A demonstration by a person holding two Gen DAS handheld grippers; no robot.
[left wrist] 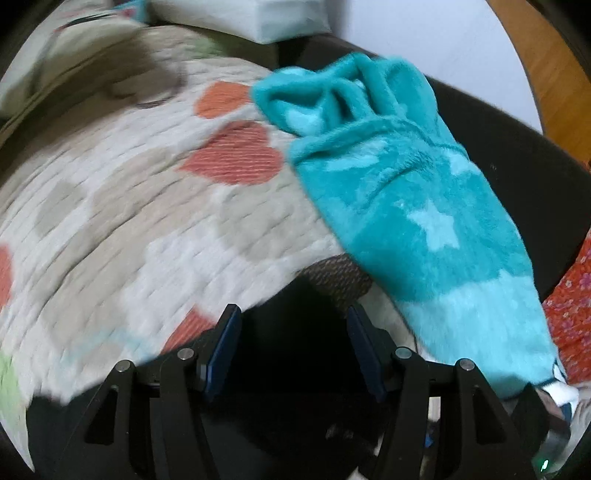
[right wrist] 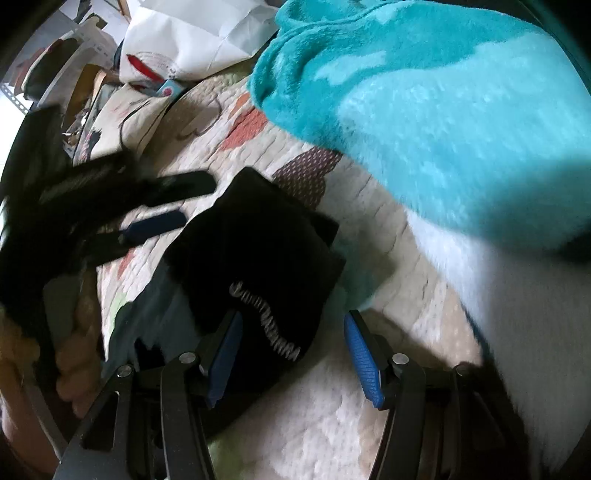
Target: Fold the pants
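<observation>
Left wrist view: teal fleece pants (left wrist: 413,192) with pale stars, lying along the right side of a white quilt (left wrist: 122,221) patterned with orange hearts and beige patches. Waist end bunched and folded at the far end, pale cuff (left wrist: 491,332) at the near end, just right of the left tongs (left wrist: 291,350). Left tongs standing apart with nothing between the blue pads, above a dark folded cloth. Motion blur across the quilt. White pillow-like shape (left wrist: 258,18) at the far edge. Orange flowered fabric (left wrist: 576,306) at the right rim.

Right wrist view: same pants (right wrist: 443,110) filling the upper right, pale cuff nearest, resting on the quilt (right wrist: 332,424). Right tongs (right wrist: 291,354) parted, gripping nothing, left pad over a black folded garment (right wrist: 258,266) with white lettering, right pad over bare quilt. Left tongs (right wrist: 173,203) blurred at the left, reaching in over the quilt just beside the black garment, fingers apart and empty. White bag (right wrist: 192,37) and clutter at the far left edge of the bed.
</observation>
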